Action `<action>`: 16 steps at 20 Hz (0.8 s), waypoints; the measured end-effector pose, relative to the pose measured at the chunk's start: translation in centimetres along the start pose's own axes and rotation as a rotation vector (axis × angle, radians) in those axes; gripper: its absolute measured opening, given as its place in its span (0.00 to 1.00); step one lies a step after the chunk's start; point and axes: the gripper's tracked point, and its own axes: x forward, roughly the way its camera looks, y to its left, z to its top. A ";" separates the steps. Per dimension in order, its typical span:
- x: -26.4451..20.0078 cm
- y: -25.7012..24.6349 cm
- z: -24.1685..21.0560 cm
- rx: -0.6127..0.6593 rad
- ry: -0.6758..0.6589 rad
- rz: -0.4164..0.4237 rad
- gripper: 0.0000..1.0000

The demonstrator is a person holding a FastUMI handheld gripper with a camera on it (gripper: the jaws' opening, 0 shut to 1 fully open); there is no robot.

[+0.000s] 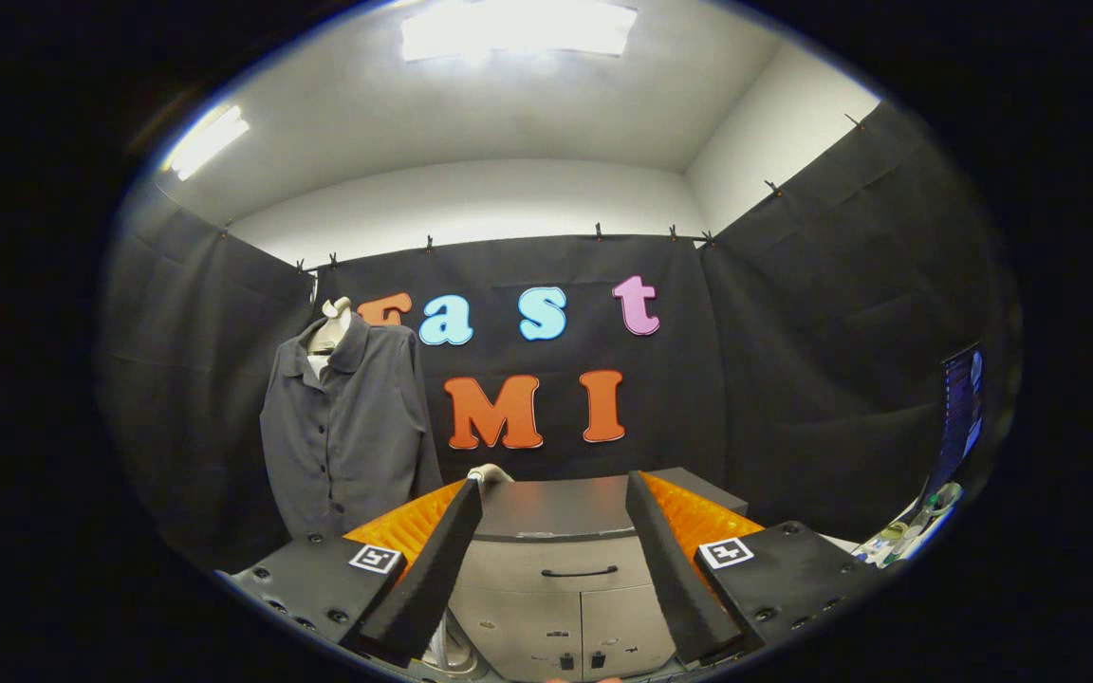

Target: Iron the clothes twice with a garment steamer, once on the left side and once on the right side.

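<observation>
The gripper (554, 498) has two long wedge-shaped fingers (433, 569) with ridged inner faces. Behind each finger sits a flat dark block with round screws and a small square black-and-white marker (375, 558).

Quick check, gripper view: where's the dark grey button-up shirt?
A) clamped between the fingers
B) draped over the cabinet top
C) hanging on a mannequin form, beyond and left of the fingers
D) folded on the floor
C: the dark grey button-up shirt hangs on a pale mannequin form against the black cloth wall, beyond the open fingers, which hold nothing.
</observation>
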 end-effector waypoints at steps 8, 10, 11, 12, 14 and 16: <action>9.4 7.7 8.6 -0.005 0.007 0.059 0.98; 14.1 9.8 8.8 -0.001 0.028 0.103 0.98; 16.7 10.8 8.7 -0.001 0.039 0.125 0.98; 19.5 11.8 8.6 0.000 0.049 0.153 0.98; 25.5 13.5 7.5 0.014 0.078 0.197 0.98; 31.2 15.1 5.0 0.038 0.154 0.239 0.98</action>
